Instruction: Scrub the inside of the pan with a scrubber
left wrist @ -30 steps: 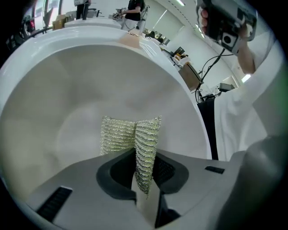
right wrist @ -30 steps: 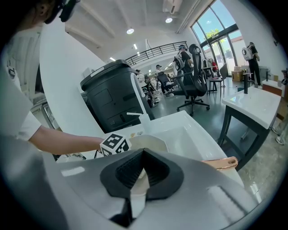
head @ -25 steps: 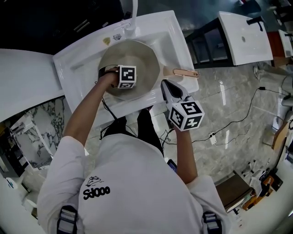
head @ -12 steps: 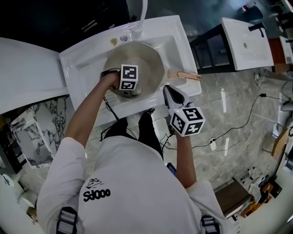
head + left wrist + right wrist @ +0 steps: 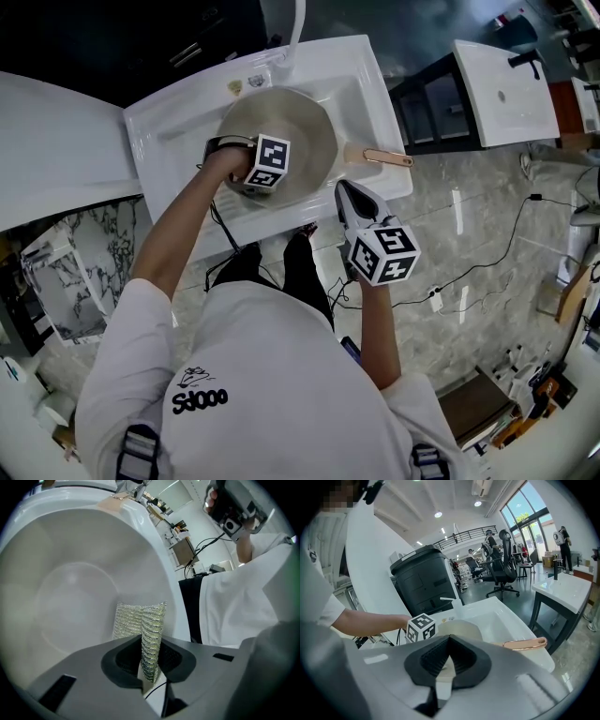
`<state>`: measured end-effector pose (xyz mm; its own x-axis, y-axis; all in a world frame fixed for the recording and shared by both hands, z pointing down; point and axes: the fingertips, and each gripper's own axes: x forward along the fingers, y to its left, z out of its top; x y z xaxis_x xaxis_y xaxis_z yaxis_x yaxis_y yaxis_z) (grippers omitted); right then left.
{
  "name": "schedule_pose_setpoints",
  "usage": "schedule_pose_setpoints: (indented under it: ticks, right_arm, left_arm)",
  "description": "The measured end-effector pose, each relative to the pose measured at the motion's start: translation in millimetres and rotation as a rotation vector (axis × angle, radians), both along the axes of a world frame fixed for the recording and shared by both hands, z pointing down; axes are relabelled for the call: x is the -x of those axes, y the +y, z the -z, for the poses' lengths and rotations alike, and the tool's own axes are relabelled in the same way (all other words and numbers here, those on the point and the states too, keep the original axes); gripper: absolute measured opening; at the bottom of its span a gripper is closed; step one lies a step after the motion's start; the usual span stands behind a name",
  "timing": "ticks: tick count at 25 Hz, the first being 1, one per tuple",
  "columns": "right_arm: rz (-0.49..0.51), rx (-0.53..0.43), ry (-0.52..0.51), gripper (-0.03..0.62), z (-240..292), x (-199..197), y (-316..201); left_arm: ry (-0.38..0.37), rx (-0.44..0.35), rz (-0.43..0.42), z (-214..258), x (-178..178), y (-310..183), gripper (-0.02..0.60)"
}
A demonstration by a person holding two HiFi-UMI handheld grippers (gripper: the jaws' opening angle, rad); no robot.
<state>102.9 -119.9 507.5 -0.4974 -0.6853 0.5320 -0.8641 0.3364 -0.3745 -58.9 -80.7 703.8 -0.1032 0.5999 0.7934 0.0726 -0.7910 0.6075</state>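
Observation:
A pale grey pan [image 5: 298, 122] with a copper handle [image 5: 386, 157] sits in the white sink [image 5: 169, 127]. My left gripper [image 5: 262, 173] reaches into the pan near its front wall. It is shut on a silvery mesh scrubber [image 5: 140, 623], which presses against the pan's inner surface [image 5: 70, 588]. My right gripper [image 5: 341, 190] hovers outside the sink's front right corner, below the handle. Its jaws are shut with nothing between them. In the right gripper view the right gripper [image 5: 449, 640] points toward the pan [image 5: 461, 629], the handle [image 5: 526, 644] and the left gripper's marker cube [image 5: 421, 626].
A white faucet [image 5: 294, 28] rises at the sink's back edge. A second white basin [image 5: 506, 80] stands at the right on a dark frame. Cables [image 5: 469, 262] trail over the marble floor. A black bin [image 5: 423, 581] and office chairs [image 5: 504, 573] stand beyond.
The left gripper has slid a little to the right inside the pan, and its cube has tilted. The right gripper has stayed at the sink's front right corner.

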Motion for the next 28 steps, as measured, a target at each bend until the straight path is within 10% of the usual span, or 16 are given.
schedule_pose_setpoints:
  ticks: [13,28]
  right_arm:
    - [-0.008,0.040,0.003,0.009,-14.3,-17.5,-6.2]
    - [0.053,0.024,0.040,0.009,-7.7,-40.5,-49.9]
  left_arm:
    - [-0.124,-0.334,0.031,-49.8,11.6,-53.4,0.067]
    - [-0.018,-0.878,0.253,-40.3,-5.8,-170.1,0.067]
